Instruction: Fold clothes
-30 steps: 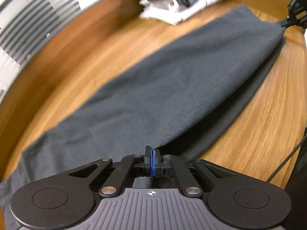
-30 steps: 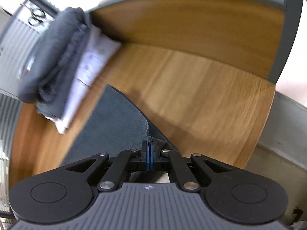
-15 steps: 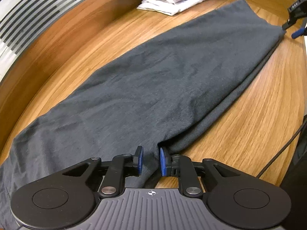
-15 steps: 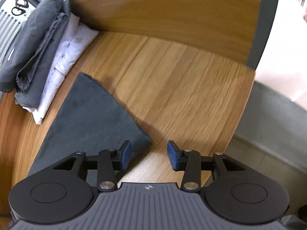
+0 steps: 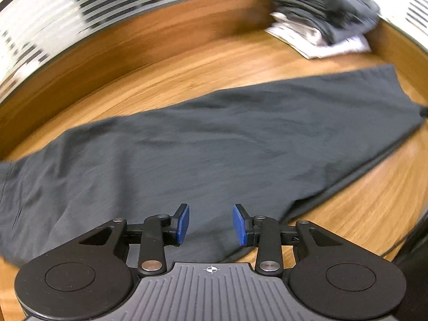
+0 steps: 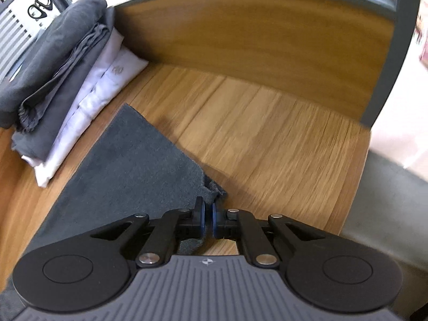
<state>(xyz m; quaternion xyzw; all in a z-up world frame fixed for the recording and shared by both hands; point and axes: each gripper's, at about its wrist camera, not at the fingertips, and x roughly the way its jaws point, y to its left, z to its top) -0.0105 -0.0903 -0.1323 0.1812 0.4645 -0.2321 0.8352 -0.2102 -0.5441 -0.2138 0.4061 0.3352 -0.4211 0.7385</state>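
A long dark grey garment (image 5: 214, 147) lies flat across the wooden table (image 5: 361, 214), doubled over along its near edge. My left gripper (image 5: 211, 224) hovers above the garment's near part. Its jaws are opening, and the blue pads stand apart with only cloth below them, nothing pressed. In the right wrist view the same garment (image 6: 125, 160) ends in a corner. My right gripper (image 6: 208, 220) is shut there, and the bunched tip of that corner is pinched between its pads.
A stack of folded dark grey and white clothes (image 5: 321, 26) (image 6: 61, 75) sits at the table's far side against a raised wooden back panel (image 6: 254, 26). Scissors (image 6: 37, 8) hang behind it. The table's right edge (image 6: 358, 176) drops to a grey floor.
My left gripper let go of the garment's folded edge, opened and swung away over the cloth. My right gripper opened, released the corner onto the table, then shut on it again.
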